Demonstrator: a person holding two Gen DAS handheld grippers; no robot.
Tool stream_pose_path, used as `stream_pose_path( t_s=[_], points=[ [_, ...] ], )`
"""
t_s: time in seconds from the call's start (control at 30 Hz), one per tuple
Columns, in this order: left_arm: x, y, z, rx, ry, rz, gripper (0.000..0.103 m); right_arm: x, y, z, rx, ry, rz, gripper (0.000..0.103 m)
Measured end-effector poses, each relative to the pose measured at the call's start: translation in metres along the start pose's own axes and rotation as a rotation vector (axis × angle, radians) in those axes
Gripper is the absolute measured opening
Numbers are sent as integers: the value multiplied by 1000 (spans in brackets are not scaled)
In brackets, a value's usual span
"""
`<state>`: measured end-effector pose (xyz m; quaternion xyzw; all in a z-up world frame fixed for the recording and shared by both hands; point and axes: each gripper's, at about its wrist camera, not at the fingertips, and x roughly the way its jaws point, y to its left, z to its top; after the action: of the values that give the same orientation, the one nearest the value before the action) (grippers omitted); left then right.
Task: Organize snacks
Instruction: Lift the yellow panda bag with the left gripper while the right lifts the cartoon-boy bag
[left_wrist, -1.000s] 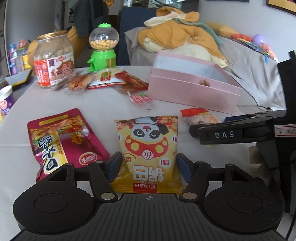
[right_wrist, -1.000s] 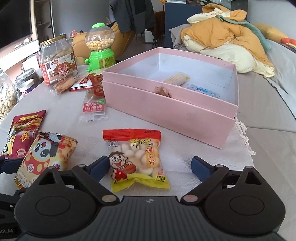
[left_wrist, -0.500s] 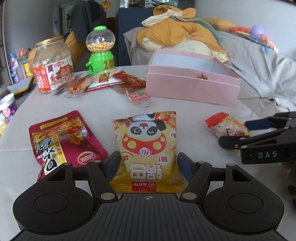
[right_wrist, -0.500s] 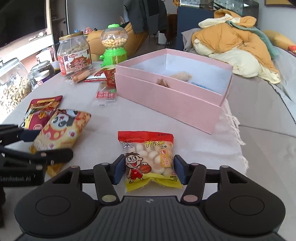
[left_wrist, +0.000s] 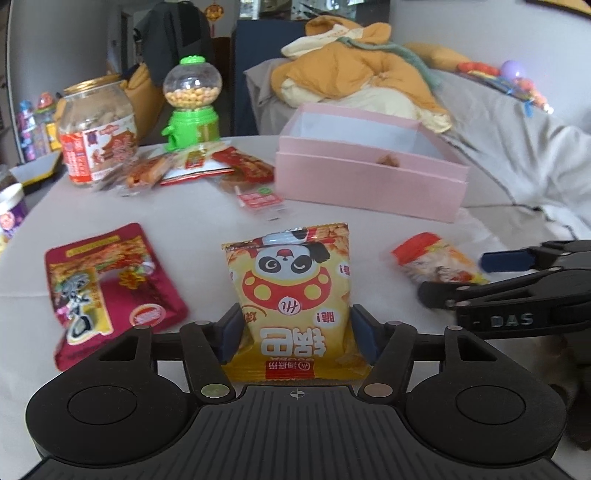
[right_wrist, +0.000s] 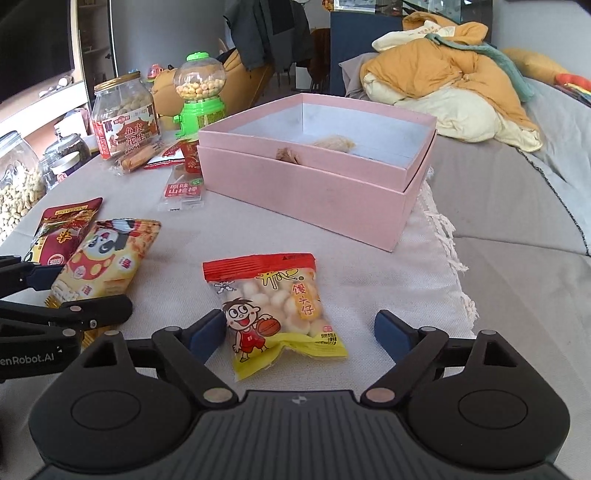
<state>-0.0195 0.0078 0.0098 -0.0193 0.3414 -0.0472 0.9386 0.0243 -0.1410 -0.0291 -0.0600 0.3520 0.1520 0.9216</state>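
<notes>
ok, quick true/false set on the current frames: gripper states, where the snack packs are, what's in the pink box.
1. The left gripper is shut on the panda snack bag. True.
2. The right gripper is clamped on the red-and-yellow puff pack. False: its jaws are wide open, with the pack lying on the table between them and a clear gap on the right side.
3. The pink box has its lid on. False: it is open on top, with a few small snacks visible inside.
4. A dark red snack pouch lies flat on the table left of the panda snack bag. True.
5. The green candy dispenser sits inside the pink box. False: it stands outside it, beside the peanut jar.
</notes>
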Motion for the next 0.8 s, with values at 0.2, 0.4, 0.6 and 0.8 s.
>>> stream_pose_path(
  t_s=[0.2,0.4,0.6,0.8],
  points=[
    [-4,-2,-7,-21,-26,-6,65,0,0,0,0,-1,1,89],
    [-4,-3,-8,-15,-30,6,65,-1,0,0,8,-6,0,89],
    [-4,-7,-9,3,-29,20,65,5,0,7,-17,10,7,89],
    [-5,-7,-10,1,-31,19,65,18,-1,28,-45,55,38,67]
  ],
)
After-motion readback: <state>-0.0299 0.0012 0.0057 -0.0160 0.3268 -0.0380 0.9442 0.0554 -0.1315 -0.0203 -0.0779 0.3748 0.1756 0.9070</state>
